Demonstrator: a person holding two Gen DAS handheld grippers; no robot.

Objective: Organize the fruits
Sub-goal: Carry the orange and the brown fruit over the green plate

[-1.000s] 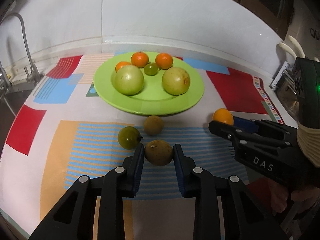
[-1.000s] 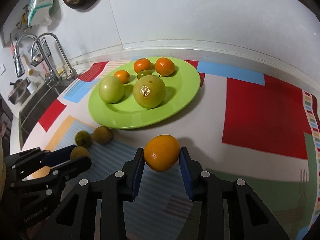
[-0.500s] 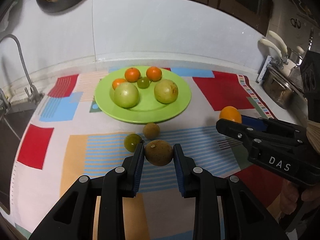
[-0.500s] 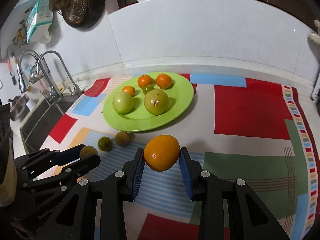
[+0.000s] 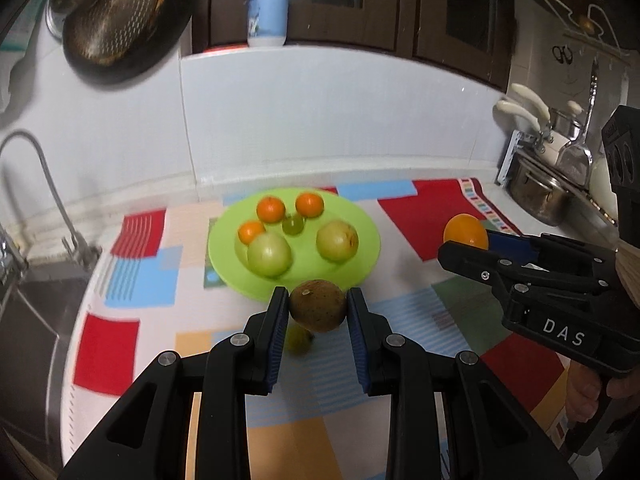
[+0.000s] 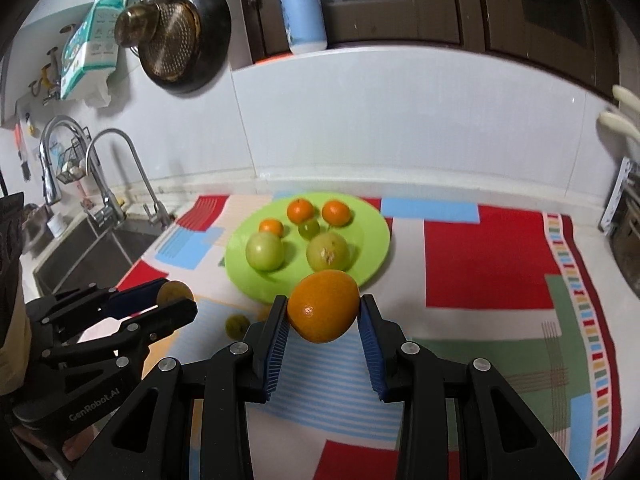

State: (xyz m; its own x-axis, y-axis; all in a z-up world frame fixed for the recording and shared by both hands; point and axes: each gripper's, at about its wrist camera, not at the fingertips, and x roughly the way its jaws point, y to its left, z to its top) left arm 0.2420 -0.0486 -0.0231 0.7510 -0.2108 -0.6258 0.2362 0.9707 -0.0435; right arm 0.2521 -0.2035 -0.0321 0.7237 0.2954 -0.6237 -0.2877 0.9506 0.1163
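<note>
My left gripper [image 5: 318,312] is shut on a brown round fruit [image 5: 318,310] and holds it high above the patterned mat. My right gripper [image 6: 323,312] is shut on an orange [image 6: 323,306], also lifted above the mat. A lime-green plate [image 5: 362,256] [image 6: 372,240] holds two pale green fruits, three small oranges and a small green fruit. A small green fruit [image 5: 298,338] [image 6: 237,325] lies on the mat below the left gripper. The right gripper shows at the right of the left wrist view [image 5: 466,240]; the left gripper shows at the left of the right wrist view [image 6: 174,298].
A sink with taps [image 6: 104,184] lies left of the mat. A pan [image 6: 180,36] hangs on the white wall, and a blue bottle [image 6: 302,8] stands on the ledge. Pots and utensils [image 5: 536,188] stand at the right. The white backsplash runs behind the plate.
Both grippers have risen well above the mat with their fruits held; the plate and mat look farther away. The second brown fruit on the mat is now hidden behind the held ones.
</note>
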